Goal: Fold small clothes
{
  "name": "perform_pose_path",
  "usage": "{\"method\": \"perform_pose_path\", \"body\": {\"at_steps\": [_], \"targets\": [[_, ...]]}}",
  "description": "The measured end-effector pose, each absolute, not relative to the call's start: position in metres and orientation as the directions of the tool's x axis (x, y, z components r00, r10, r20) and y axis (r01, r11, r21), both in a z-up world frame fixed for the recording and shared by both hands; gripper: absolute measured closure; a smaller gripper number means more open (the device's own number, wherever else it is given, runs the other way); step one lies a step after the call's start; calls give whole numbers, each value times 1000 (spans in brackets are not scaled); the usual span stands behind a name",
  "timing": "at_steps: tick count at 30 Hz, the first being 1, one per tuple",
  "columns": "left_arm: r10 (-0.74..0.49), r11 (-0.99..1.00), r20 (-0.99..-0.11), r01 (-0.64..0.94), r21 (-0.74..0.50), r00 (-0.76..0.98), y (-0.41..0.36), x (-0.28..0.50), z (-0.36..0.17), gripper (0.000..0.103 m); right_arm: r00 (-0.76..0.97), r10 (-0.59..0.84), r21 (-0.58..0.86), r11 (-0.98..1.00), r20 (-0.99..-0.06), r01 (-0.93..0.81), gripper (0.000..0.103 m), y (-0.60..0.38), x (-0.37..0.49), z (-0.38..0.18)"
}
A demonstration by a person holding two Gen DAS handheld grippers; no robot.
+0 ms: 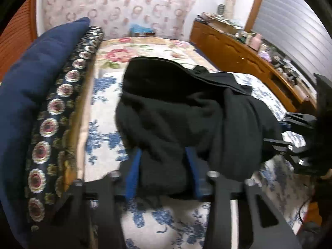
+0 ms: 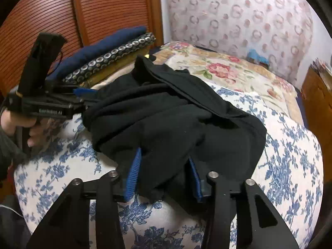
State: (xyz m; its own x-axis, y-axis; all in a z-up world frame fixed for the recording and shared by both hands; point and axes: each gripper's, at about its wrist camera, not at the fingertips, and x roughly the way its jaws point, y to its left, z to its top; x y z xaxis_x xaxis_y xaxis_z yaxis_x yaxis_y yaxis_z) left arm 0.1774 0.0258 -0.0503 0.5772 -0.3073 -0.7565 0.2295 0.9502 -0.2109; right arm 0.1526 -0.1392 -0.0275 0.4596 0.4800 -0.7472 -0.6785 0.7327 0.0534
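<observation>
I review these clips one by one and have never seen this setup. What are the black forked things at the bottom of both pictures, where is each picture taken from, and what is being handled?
Each picture comes from a camera on a handheld tool, looking along its two blue-padded fingers. A person holds one tool per hand. In the left view, the left tool has a bunch of the black garment between its pads. In the right view, the right tool grips another part of it, and a hand holds the left tool. The garment lies crumpled on a blue-flowered bedspread.

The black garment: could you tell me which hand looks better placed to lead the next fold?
Probably neither: left gripper and right gripper each pinch an edge of the black garment, so both should move together.
</observation>
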Motion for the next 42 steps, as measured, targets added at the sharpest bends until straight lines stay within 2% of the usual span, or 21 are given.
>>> {"method": "perform_pose_path", "body": {"at_steps": [1, 2, 5, 8, 15, 25, 27, 28, 31, 32, 34, 42], "targets": [[-301, 952, -756, 236, -197, 581, 24, 177, -47, 90, 461, 486, 50, 727, -743, -685, 73, -141, 153, -28], [-299, 951, -756, 244, -188, 582, 22, 176, -44, 96, 459, 494, 54, 722, -738, -689, 79, -143, 153, -27], [-303, 951, -706, 252, -179, 640, 20, 168, -19, 97, 464, 522, 64, 710, -716, -701, 91, -151, 153, -20], [-316, 948, -626, 259, -184, 713, 19, 157, 20, 98, 491, 529, 57, 718, -692, -694, 95, -162, 153, -11], [-351, 936, -518, 313, -162, 780, 7, 137, 88, 98, 579, 549, 47, 749, -602, -661, 97, -195, 142, 32], [-385, 921, -481, 357, -154, 788, -2, 108, 108, 98, 657, 538, 71, 799, -528, -597, 98, -248, 109, 67], [-382, 923, -488, 351, -159, 784, -4, 102, 103, 98, 663, 513, 83, 820, -545, -566, 92, -254, 108, 64], [-378, 924, -494, 348, -157, 783, -6, 101, 100, 98, 667, 485, 79, 837, -566, -542, 79, -256, 110, 59], [-370, 927, -528, 338, -161, 765, -10, 91, 82, 98, 664, 449, 88, 860, -598, -503, 72, -261, 103, 47], [-366, 929, -535, 334, -160, 761, -11, 88, 77, 98, 667, 447, 88, 862, -597, -499, 62, -259, 97, 46], [-353, 934, -543, 323, -153, 762, -13, 81, 69, 98, 652, 480, 117, 847, -587, -518, 52, -252, 86, 43], [-325, 946, -579, 264, -190, 748, 7, 60, 33, 98, 500, 608, 243, 751, -617, -613, 51, -191, 62, 18]]}}
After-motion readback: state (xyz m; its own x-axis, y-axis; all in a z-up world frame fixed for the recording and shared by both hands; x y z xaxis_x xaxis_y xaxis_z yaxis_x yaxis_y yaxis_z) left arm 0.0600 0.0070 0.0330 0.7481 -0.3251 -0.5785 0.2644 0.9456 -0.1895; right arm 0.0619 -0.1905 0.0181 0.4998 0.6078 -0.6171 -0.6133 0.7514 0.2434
